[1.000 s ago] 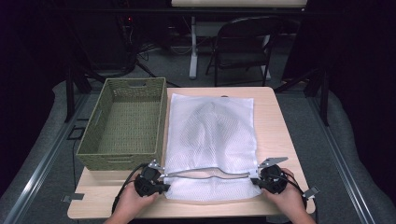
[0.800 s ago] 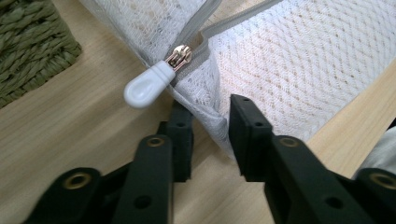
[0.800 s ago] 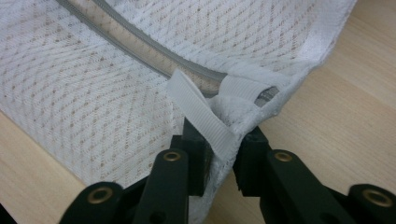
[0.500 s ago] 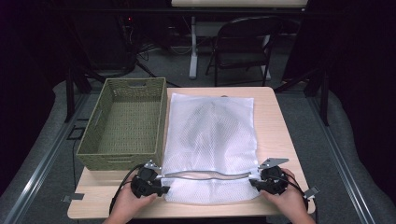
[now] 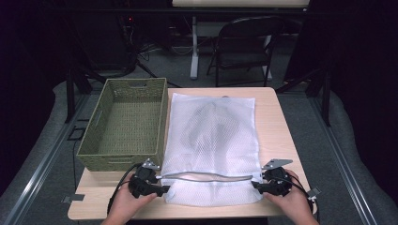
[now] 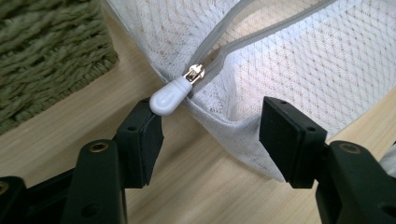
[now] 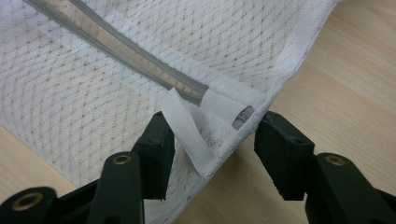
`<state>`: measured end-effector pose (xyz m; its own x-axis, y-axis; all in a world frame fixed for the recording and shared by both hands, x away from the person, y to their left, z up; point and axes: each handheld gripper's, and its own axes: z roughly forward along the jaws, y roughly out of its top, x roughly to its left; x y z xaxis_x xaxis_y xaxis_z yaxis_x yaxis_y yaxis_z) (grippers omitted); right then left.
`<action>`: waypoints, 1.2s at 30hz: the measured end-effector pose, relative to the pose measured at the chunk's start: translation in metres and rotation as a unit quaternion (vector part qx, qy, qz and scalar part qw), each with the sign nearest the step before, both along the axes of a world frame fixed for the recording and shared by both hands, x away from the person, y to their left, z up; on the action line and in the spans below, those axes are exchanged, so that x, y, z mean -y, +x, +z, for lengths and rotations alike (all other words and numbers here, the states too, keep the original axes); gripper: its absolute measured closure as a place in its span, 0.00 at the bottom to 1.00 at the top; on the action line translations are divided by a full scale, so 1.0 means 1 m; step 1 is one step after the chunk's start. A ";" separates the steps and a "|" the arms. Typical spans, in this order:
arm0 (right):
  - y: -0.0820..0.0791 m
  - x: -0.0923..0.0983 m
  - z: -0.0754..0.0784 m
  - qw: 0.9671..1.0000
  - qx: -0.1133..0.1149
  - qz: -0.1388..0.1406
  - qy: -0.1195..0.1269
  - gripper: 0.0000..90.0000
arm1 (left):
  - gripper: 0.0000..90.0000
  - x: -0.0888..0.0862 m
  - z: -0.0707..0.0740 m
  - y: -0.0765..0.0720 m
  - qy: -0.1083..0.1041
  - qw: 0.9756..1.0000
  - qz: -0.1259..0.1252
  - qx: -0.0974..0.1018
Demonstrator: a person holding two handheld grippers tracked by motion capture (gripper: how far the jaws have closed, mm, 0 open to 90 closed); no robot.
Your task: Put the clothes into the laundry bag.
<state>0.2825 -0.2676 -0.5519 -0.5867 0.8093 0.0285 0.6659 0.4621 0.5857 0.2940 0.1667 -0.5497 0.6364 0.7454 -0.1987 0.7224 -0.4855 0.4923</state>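
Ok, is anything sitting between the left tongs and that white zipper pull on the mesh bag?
Nothing visible. The white plastic zipper pull lies at the tip of one finger of the open left tongs, with a corner of the white mesh laundry bag between the jaws.

White diamond-mesh bag, grey zipper, olive woven basket

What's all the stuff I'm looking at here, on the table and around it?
Mesh bag: one, white, flat on the table's right half, dark item inside.
Zipper: one, grey, across the bag's near end, partly open; white pull tab at its left end.
Basket: one, olive green, woven, left of the bag.
Table: one, light wood.
Folding chair: one, dark, behind the table.
Left gripper: black, open, at the bag's near left corner.
Right gripper: black, open, at the near right corner.
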 end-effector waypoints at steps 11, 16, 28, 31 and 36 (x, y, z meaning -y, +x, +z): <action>-0.002 0.005 0.012 1.000 0.010 -0.005 -0.009 0.50 | 0.43 -0.005 0.012 -0.001 -0.006 1.000 0.004 0.004; -0.004 0.008 0.022 1.000 0.016 -0.007 -0.010 0.51 | 0.43 -0.007 0.023 -0.003 -0.009 1.000 0.005 0.013; -0.013 0.006 0.048 1.000 0.027 0.002 -0.014 0.52 | 0.43 -0.012 0.054 -0.010 -0.017 0.999 0.005 0.044; -0.015 0.000 0.058 0.999 0.039 0.008 -0.011 0.53 | 0.44 -0.012 0.058 -0.009 -0.018 0.999 0.004 0.047; -0.016 -0.016 0.068 0.998 0.048 0.028 -0.002 0.55 | 0.44 -0.008 0.062 -0.006 -0.025 0.998 0.000 0.050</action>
<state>0.2669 -0.2514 -0.4837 -0.6309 0.7752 -0.0334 0.5803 0.5001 0.6428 0.2882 0.1745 -0.4872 0.6542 0.7365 -0.1719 0.6689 -0.4574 0.5860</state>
